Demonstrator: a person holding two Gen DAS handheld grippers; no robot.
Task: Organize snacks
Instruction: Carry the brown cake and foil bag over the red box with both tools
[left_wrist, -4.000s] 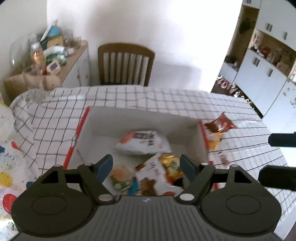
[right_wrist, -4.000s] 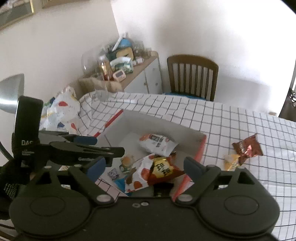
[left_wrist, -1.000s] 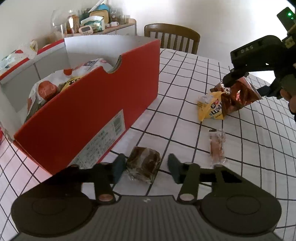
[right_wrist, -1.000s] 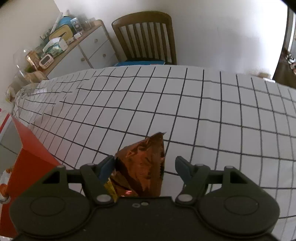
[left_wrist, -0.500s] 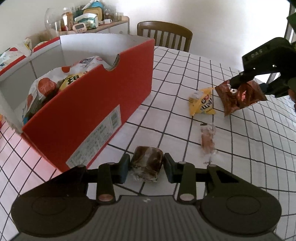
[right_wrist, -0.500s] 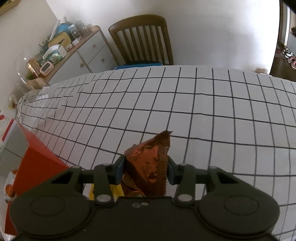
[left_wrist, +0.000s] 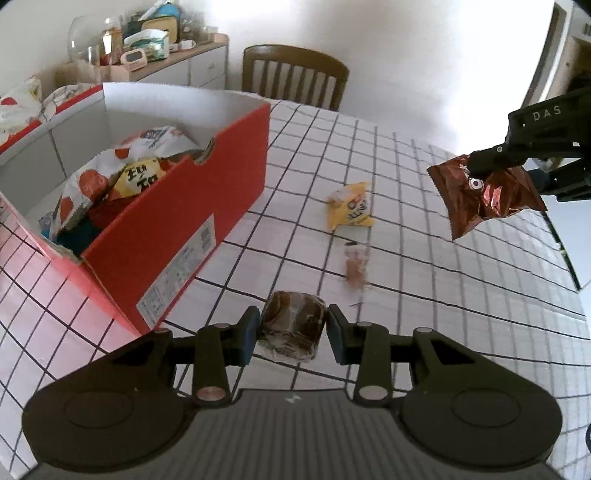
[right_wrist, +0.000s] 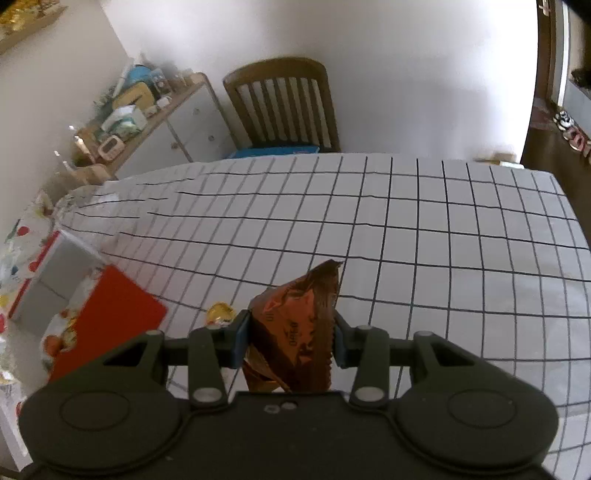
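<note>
Left gripper (left_wrist: 290, 330): I've got it clamped on a small dark brown cake in clear plastic wrap (left_wrist: 291, 326), both blue pads pressed against its sides.
Brown cake: it sits squarely between my left fingers, right at the tips, held above the white tablecloth with a black grid (left_wrist: 424, 280).
Right gripper (right_wrist: 290, 341): closed on a crinkled copper-brown foil snack bag (right_wrist: 295, 332); the pads pinch it from both sides.
Foil bag: it stands up between my right fingers, its pointed corner poking out past the tips. From my left camera I see the same bag (left_wrist: 484, 194) dangling off the cloth at the far right, under the black right gripper (left_wrist: 480, 166).
Red cardboard box with white inside (left_wrist: 177, 221): on the left, open, just beside and beyond my left gripper, with several snack packets lying inside.
Yellow snack packet (left_wrist: 349, 208): flat on the cloth, farther out, between the box and the foil bag.
Small clear-wrapped orange snack (left_wrist: 355, 264): on the cloth just beyond the brown cake, nearer than the yellow packet.
Background: a brown wooden slatted chair (right_wrist: 284, 101) at the far edge of the table, and a cluttered white sideboard (right_wrist: 147, 122) at the far left.
</note>
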